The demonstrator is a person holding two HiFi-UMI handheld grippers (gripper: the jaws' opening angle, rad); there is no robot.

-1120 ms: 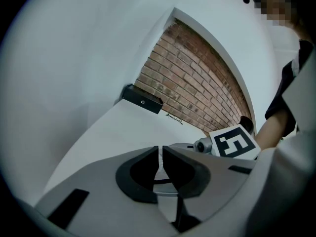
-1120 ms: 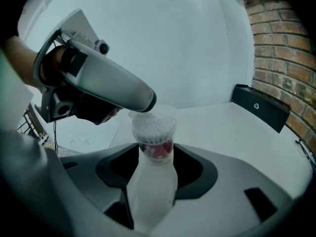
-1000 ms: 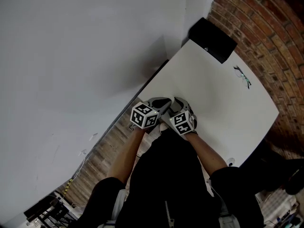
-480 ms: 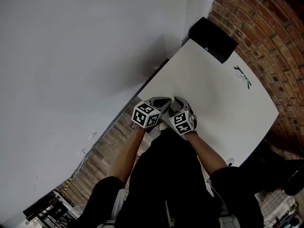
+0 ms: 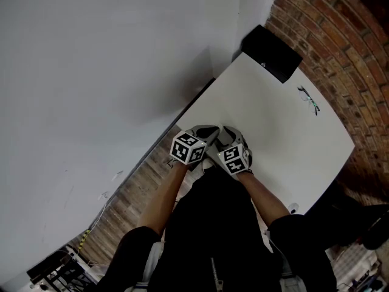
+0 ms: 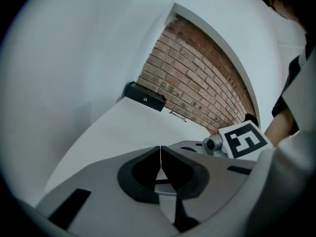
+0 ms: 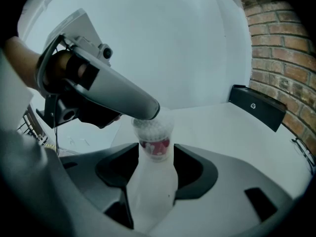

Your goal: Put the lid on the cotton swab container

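Jaws of the right gripper were clamped on the cotton swab container, its red label showing between them, over the near left corner of the white table. The left gripper had its jaws pressed together, nothing visible between them. Its tip touched the container's top, where a clear lid seemed to sit.

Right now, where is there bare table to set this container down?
Bare: the middle of the table, bordered by black box and glasses. Crowded: the near edge, where left gripper and right gripper meet at the cotton swab container.
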